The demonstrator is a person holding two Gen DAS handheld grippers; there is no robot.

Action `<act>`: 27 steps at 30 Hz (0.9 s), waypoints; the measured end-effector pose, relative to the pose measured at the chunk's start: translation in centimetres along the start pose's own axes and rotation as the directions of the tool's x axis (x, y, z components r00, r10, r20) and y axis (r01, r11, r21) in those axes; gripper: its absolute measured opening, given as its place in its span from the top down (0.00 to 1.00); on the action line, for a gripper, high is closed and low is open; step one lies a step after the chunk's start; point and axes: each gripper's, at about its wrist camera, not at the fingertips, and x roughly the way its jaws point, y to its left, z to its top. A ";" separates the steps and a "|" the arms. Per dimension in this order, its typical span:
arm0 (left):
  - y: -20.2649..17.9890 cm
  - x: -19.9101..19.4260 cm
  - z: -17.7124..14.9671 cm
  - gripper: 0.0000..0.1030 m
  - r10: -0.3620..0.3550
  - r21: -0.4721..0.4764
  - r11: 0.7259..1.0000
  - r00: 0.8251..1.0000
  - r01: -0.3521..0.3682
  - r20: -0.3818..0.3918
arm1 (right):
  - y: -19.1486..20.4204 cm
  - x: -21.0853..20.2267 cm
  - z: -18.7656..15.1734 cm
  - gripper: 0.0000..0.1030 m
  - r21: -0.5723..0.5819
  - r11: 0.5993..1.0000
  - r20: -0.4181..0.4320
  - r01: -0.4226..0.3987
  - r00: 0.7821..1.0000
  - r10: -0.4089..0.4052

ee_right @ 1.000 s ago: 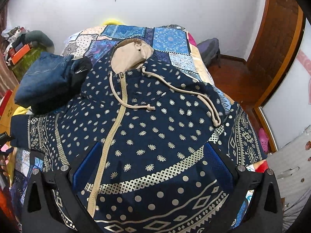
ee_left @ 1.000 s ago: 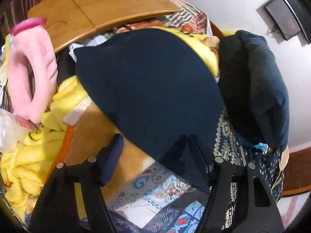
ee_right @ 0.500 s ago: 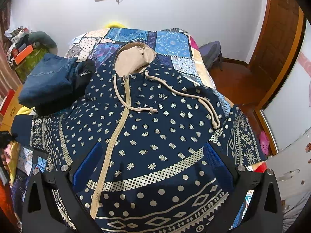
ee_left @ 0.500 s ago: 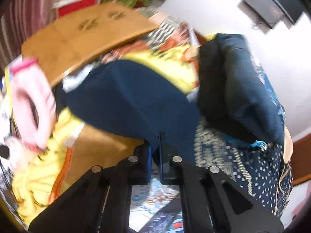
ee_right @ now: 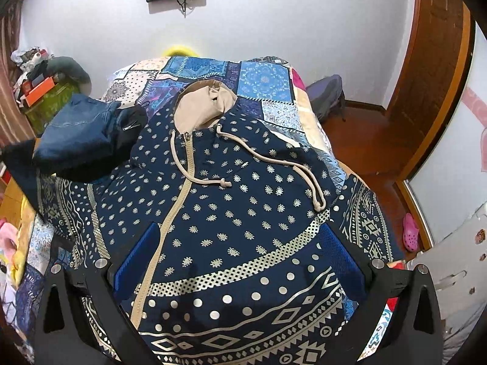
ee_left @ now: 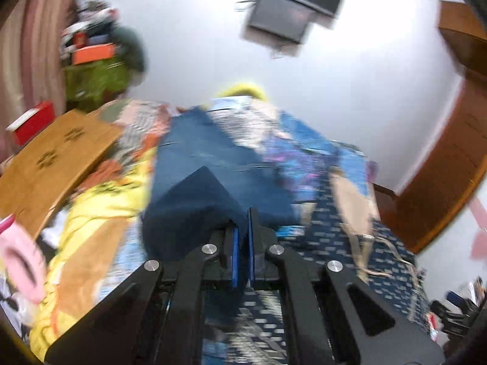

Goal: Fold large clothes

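A navy hoodie (ee_right: 243,213) with pale dots, a beige zip and a beige-lined hood lies face up on the patchwork bedspread (ee_right: 264,79). My right gripper (ee_right: 239,255) stands open just above its lower front, with its blue pads (ee_right: 137,255) wide apart and nothing between them. My left gripper (ee_left: 242,237) is shut on the hoodie's plain navy sleeve (ee_left: 194,210), which is lifted off the bed. That raised sleeve (ee_right: 18,167) shows at the left edge of the right wrist view. The left wrist view is blurred.
Folded jeans (ee_right: 79,133) lie by the hoodie's left shoulder. A wooden board (ee_left: 51,167), a yellow blanket (ee_left: 100,206) and a pink item (ee_left: 18,261) crowd the bed's left side. A purple bag (ee_right: 328,97), a pink shoe (ee_right: 409,234) and a wooden door (ee_right: 432,76) are to the right.
My left gripper closed on the navy sleeve, then rose and swung towards the hoodie with the sleeve in it. The right gripper stayed open over the hoodie and barely moved.
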 end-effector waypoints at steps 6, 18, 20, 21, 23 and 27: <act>-9.1 1.3 -1.0 0.97 -0.153 0.143 0.977 0.986 0.161 -0.064 | -1.4 -0.1 -0.4 0.00 0.028 0.999 0.002 -0.022 1.000 0.022; -20.1 7.4 -8.9 0.97 -0.213 0.298 0.897 0.911 0.326 -0.354 | -3.6 -0.2 -1.1 0.00 0.078 0.996 -0.018 -0.032 0.999 0.034; -20.2 7.9 -10.1 0.97 -0.217 0.299 0.886 0.886 0.355 -0.409 | -3.6 -0.2 -1.1 0.00 0.076 0.996 -0.020 -0.038 0.999 0.039; -20.3 7.9 -10.6 0.97 -0.220 0.296 0.882 0.876 0.366 -0.429 | -3.5 -0.2 -1.2 0.00 0.071 0.997 -0.021 -0.038 0.999 0.039; -20.7 8.0 -11.7 0.97 -0.216 0.301 0.873 0.859 0.382 -0.464 | -3.2 -0.2 -1.1 0.00 0.057 0.998 -0.022 -0.030 0.999 0.031; -21.0 7.9 -12.9 0.94 -0.201 0.333 0.854 0.844 0.400 -0.498 | -2.6 -0.5 -1.2 0.00 0.036 0.999 -0.018 -0.024 1.000 0.024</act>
